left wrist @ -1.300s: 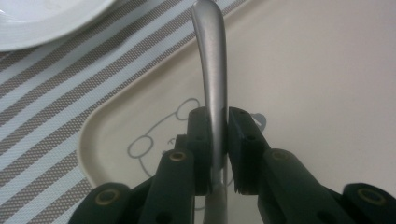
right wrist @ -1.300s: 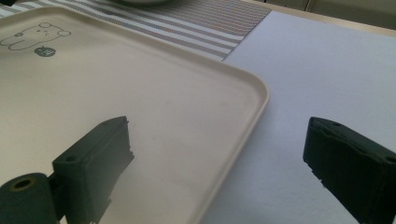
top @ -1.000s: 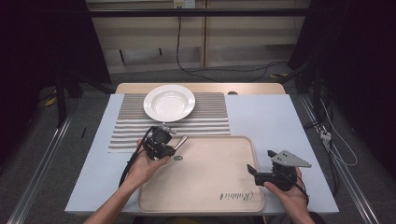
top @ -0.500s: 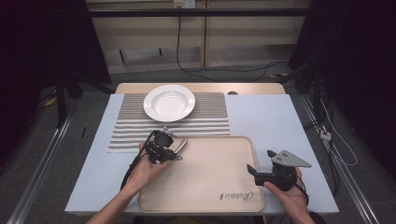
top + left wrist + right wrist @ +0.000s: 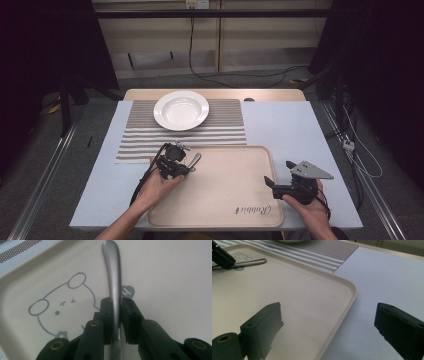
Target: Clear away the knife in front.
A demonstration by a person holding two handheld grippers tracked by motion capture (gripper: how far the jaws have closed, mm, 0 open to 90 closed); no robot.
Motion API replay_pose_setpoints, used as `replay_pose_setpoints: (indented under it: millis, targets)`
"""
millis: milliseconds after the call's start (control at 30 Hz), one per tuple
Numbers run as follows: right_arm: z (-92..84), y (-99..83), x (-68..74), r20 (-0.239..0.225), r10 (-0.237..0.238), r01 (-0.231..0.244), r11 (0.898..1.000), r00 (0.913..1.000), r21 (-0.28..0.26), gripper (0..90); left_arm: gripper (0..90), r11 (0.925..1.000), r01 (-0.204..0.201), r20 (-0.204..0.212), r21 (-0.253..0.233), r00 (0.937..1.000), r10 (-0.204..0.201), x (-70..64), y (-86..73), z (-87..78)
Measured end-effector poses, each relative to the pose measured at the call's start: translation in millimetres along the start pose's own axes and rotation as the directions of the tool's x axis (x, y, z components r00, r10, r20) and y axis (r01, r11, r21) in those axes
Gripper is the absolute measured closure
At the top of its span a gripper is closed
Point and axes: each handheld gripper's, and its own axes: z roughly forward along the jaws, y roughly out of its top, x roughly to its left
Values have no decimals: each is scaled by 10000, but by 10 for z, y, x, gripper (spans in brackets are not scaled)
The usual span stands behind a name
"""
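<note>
1. The left gripper [image 5: 186, 166] is clamped on the handle of a metal utensil [image 5: 113, 285]; in the left gripper view its 2 black pads press on either side of the steel shaft [image 5: 115, 312].
2. The utensil sits over the far-left corner of the beige tray [image 5: 225, 200], its handle end pointing toward the tray's far edge. Whether it rests on the tray floor or hangs just above it I cannot tell.
3. Under the utensil, the tray floor carries a printed grey bear outline [image 5: 60, 307] near that same corner.
4. The right gripper [image 5: 272, 184] is held at the tray's right edge, toward the near-right corner, with its jaws wide apart and nothing between them.
5. In the right gripper view, 1 jaw hangs over the tray floor and the other over the pale blue table cover [image 5: 387, 277], with the tray's rim [image 5: 352, 293] running between them.
6. A striped placemat [image 5: 150, 140] lies beyond the tray's far edge, touching or just beside it.
7. A white plate [image 5: 181, 110] stands on the far edge of the placemat, well apart from both grippers.
8. The table [image 5: 320, 130] bears the tray along its near edge, roughly centred.
</note>
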Motion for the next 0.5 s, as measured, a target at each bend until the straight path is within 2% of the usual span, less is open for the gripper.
replay_pose_setpoints:
  millis: [167, 267, 367, 400, 433, 467, 500]
  targets:
    - [1, 0, -1, -13, 5, -5, 10000, 10000, 9, 80, 795, 9999, 114, 30, -8, 9999, -114, -4, -15, -6]
    - [0, 0, 0, -14, -1, 1, 10000, 10000, 8, 80, 794, 10000, 15, 31, 14, 10000, -15, -6, -22, -12]
    - [-3, 0, 0, -18, 3, -3, 10000, 10000, 7, 80, 779, 9989, -473, 13, 0, 9989, 473, -21, -26, -20]
    - [-2, 1, 3, -34, 15, -15, 10000, 10000, 0, 80, 710, 9979, -642, 164, -52, 9978, 643, -23, -29, -23]
    - [-2, 1, 3, -34, 15, -15, 10000, 10000, 0, 80, 710, 9964, -823, 84, -209, 9966, 824, -29, -33, -29]
    - [-3, 1, 3, -49, 9, -9, 10000, 10000, -3, 80, 682, 9952, -921, -22, -328, 9958, 920, -31, -32, -46]
    - [-4, 1, 3, -48, 7, -7, 10000, 10000, -5, 80, 624, 9949, -875, 57, -503, 9961, 879, -26, -29, -62]
